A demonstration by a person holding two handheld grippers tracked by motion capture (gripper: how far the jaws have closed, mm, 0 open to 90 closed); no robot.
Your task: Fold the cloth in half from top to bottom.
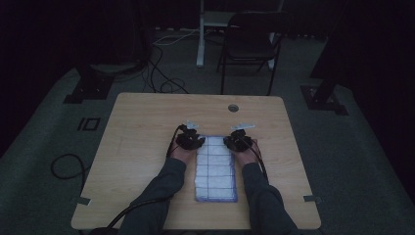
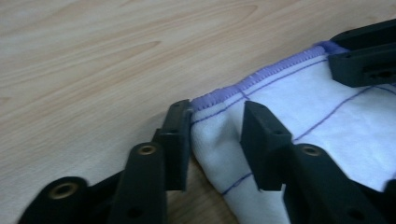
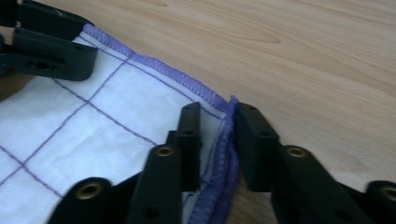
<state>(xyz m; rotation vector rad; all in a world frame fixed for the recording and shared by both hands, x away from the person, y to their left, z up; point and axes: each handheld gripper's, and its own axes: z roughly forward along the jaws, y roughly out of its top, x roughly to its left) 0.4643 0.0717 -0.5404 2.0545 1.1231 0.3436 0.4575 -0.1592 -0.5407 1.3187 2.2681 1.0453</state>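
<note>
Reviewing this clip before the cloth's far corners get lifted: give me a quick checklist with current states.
1. Left gripper straddles its far corner of the cloth: ok; fabric bunched between the jaws.
2. Left pads pressing the fabric: not ok; a gap shows beside one pad.
3. Right gripper on the purple hem at its corner: ok.
4. Right pads clamped on the hem: cannot tell; the gap is narrow, contact unclear.
5. Cloth lies flat lengthwise on the table: ok.
6. Table ahead of the cloth is bare wood: ok.

My arms and tongs

Grey sleeves (image 1: 161, 188); my left tongs (image 2: 215, 135) and right tongs (image 3: 217, 140) are black, with brass-ringed screw holes and black cables.
</note>
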